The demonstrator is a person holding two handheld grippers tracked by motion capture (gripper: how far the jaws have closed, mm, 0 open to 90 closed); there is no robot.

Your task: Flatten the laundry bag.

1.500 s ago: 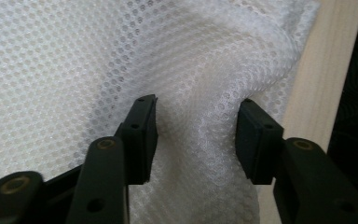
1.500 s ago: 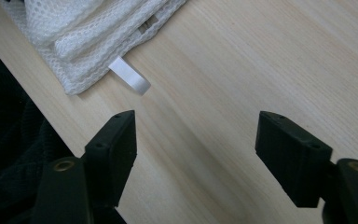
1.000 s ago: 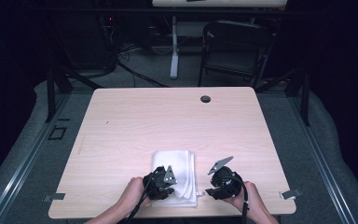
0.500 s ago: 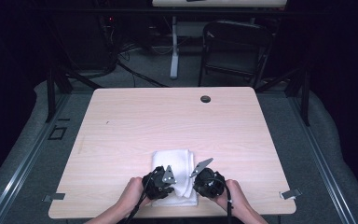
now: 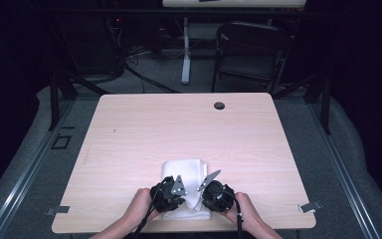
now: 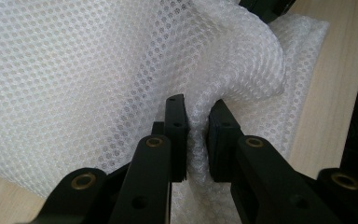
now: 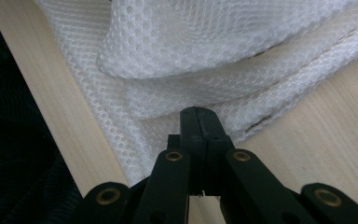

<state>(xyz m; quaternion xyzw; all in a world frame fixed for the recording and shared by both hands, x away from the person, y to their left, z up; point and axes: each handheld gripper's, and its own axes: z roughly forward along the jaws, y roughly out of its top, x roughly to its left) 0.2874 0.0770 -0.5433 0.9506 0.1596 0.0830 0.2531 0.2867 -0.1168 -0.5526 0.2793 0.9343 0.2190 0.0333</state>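
The left gripper (image 5: 168, 195) sits at the near edge of the light wooden bench (image 5: 144, 129), held in the person's left hand (image 5: 138, 206). In the left gripper view its two black jaws stand a narrow gap apart, with a bunched ridge of the white, folded mesh cloth (image 6: 98, 70) pinched between them. The fold rises from between the jaw tips and curls over to their right, while a broad, smooth sheet of the same mesh spreads out to their left and ahead.

In the high view the cloth (image 5: 185, 172) lies between and just ahead of the two grippers, near the front edge of the bench, its far part flat on the wood.

The right gripper (image 5: 217, 195) is held in the right hand (image 5: 246, 211), just beside the left one. In the right gripper view its jaws are pressed together with no gap showing; nothing can be seen clamped between them. Their tips lie over the cloth's (image 7: 205, 60) layered hem, whose stacked folds run ahead of the jaws and off to both sides, with bare wood to the right and left of them.
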